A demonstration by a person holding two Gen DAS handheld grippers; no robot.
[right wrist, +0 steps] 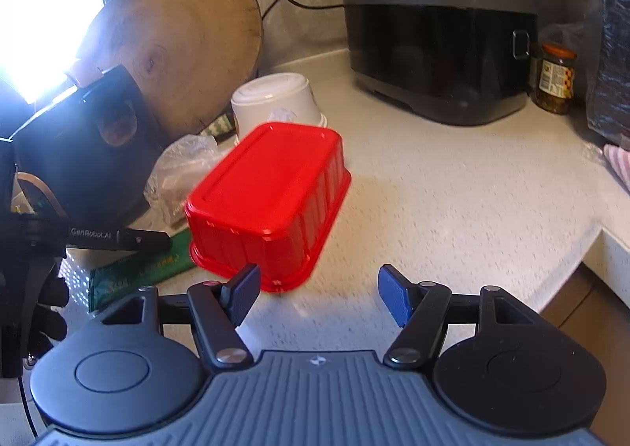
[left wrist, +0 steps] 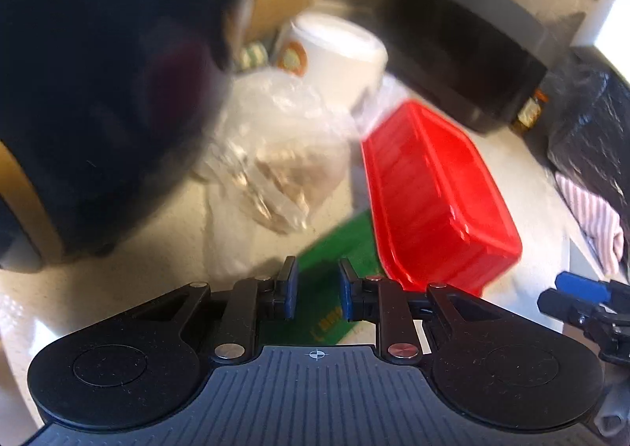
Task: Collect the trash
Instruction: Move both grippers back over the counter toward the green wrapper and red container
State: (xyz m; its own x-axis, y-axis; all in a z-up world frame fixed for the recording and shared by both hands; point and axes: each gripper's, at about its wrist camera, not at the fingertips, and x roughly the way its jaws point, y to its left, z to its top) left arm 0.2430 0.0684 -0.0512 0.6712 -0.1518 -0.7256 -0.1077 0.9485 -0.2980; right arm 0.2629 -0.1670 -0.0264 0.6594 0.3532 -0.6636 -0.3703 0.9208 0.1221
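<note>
Left wrist view: the left tongs [left wrist: 317, 290] stand partly spread with nothing between the pads, pointing down at a green wrapper [left wrist: 334, 249] that lies flat on the bench [left wrist: 157, 249] straight ahead of the tips. Just right of those tips sits the red tub [left wrist: 433, 194], upside down; beyond them lies a crumpled clear plastic bag [left wrist: 275, 154], and past that an upturned white paper bowl [left wrist: 334, 52]. The picture is smeared, so whether the wrapper's far end runs under the tub I cannot tell. The step in hand looks like picking up the wrapper. To do it well, I would come down over its free near end, clear of the tub's rim, and pinch one edge rather than the flat — a thin sheet lying flush on the bench may slip past the pads.

Right wrist view: the right tongs [right wrist: 319, 294] are spread wide and empty, hanging above the bench with the red tub just ahead and to the left of the tips, not touching. This view shows what the other cannot — the tub's whole ribbed side and flat base, the wrapper reaching out from beside its left end towards the left tongs [right wrist: 167, 239], a round wooden board [right wrist: 177, 44] leaning behind, and a jar [right wrist: 555, 80] beside a dark appliance [right wrist: 437, 40]. Only the left view shows the wrapper's place between its own tips.
</note>
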